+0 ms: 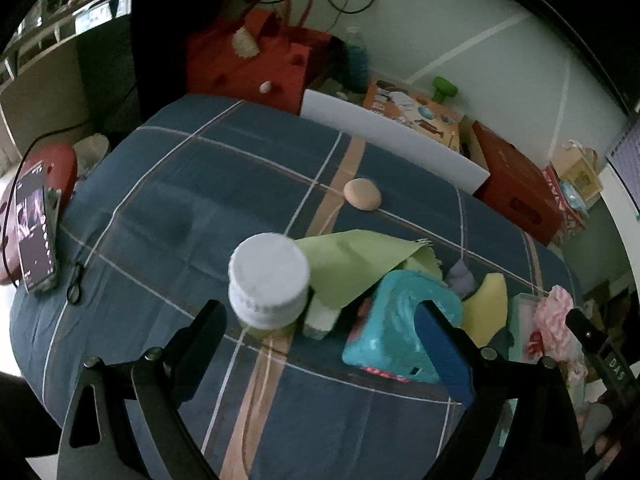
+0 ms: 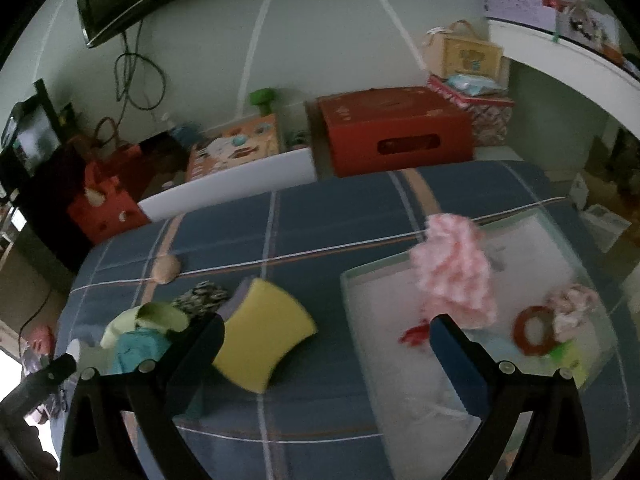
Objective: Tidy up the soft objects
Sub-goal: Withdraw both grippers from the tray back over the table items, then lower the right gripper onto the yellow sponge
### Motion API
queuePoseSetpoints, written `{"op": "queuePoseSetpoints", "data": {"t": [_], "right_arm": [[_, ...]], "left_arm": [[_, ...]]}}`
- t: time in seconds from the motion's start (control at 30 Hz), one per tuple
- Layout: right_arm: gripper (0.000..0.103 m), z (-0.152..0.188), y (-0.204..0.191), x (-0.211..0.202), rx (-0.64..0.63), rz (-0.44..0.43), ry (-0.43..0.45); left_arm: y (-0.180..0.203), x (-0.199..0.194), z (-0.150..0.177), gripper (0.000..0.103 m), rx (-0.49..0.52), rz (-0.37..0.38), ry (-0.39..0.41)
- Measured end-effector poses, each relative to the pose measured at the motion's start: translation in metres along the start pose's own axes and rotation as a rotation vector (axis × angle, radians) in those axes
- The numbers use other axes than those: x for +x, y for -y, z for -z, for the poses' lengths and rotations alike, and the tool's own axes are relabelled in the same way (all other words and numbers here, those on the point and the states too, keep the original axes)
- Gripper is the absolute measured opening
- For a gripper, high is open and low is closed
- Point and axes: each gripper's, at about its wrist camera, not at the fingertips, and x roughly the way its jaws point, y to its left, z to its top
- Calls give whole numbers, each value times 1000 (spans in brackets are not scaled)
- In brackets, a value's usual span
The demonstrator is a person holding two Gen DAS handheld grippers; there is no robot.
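A pile of soft things lies on the blue plaid bed point(image 1: 160, 208): a green cloth point(image 1: 352, 264), a teal packet point(image 1: 396, 320), a yellow sponge point(image 2: 264, 340), which also shows in the left wrist view point(image 1: 486, 312), and a peach puff point(image 1: 362, 195). A white-capped jar point(image 1: 270, 280) stands among them. My left gripper point(image 1: 324, 344) is open, with the jar by its left finger and the teal packet by its right. My right gripper point(image 2: 328, 352) is open and empty, between the sponge and a clear bin point(image 2: 360, 292). A pink ruffled cloth point(image 2: 456, 276) hangs in the air over the bin.
The bin also holds a red ring point(image 2: 534, 330) and a small pink item point(image 2: 574, 308). A phone point(image 1: 36, 236) lies at the bed's left edge. Red boxes point(image 2: 396, 132), a red bag point(image 1: 248, 60) and a white board point(image 1: 392, 140) stand beyond the bed.
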Motion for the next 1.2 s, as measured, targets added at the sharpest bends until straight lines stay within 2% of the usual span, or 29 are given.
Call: {"op": "queuePoseSetpoints", "data": {"t": [0.23,0.37,0.77,1.2], "right_arm": [[103,12,-30,30,-15,-67,-69],[103,19,-38,48,-20,-63,-118],[103,22,-45,81,47,-92,-182],[103,25,-43,104,93,-80,-222]], "left_arm": [[-7,3,0,95,-26,11,-9],[-4,11,2,95,-17,17,-31],[2,20,5,95,7,14,-49],[10,32,8,95,38,21,-82]]}}
